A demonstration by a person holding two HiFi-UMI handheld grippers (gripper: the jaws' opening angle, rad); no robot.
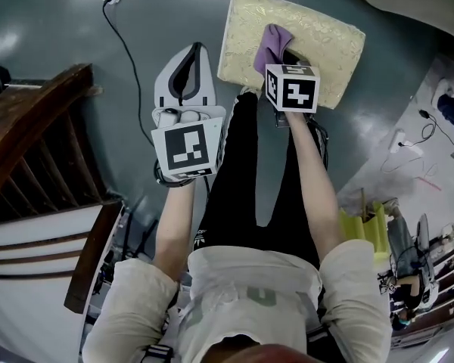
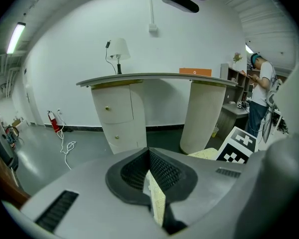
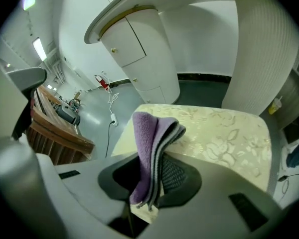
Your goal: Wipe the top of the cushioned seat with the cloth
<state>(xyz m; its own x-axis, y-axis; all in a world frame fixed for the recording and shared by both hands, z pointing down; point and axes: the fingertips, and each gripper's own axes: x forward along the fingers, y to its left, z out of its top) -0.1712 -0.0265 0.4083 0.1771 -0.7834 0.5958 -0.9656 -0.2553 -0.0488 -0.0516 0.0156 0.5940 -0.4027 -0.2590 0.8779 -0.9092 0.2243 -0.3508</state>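
The cream patterned cushioned seat (image 1: 310, 32) lies on the grey floor at the top of the head view. My right gripper (image 1: 286, 57) hangs over its near edge, shut on a folded purple cloth (image 1: 270, 45) that rests against the seat top. In the right gripper view the cloth (image 3: 150, 133) stands up between the jaws of that gripper (image 3: 157, 169), with the seat (image 3: 224, 133) spreading beyond. My left gripper (image 1: 188, 70) hovers over the floor left of the seat, shut and holding nothing. In its own view the left gripper (image 2: 149, 171) points level at a desk, with a seat corner (image 2: 204, 154) at right.
A dark wooden bench (image 1: 38, 142) stands at the left. A black cable (image 1: 127, 48) crosses the floor to a power strip. A white curved desk (image 2: 154, 78) with a lamp (image 2: 118, 49) stands behind the seat. A person (image 2: 261, 83) stands far right. Yellow items (image 1: 363, 229) lie right.
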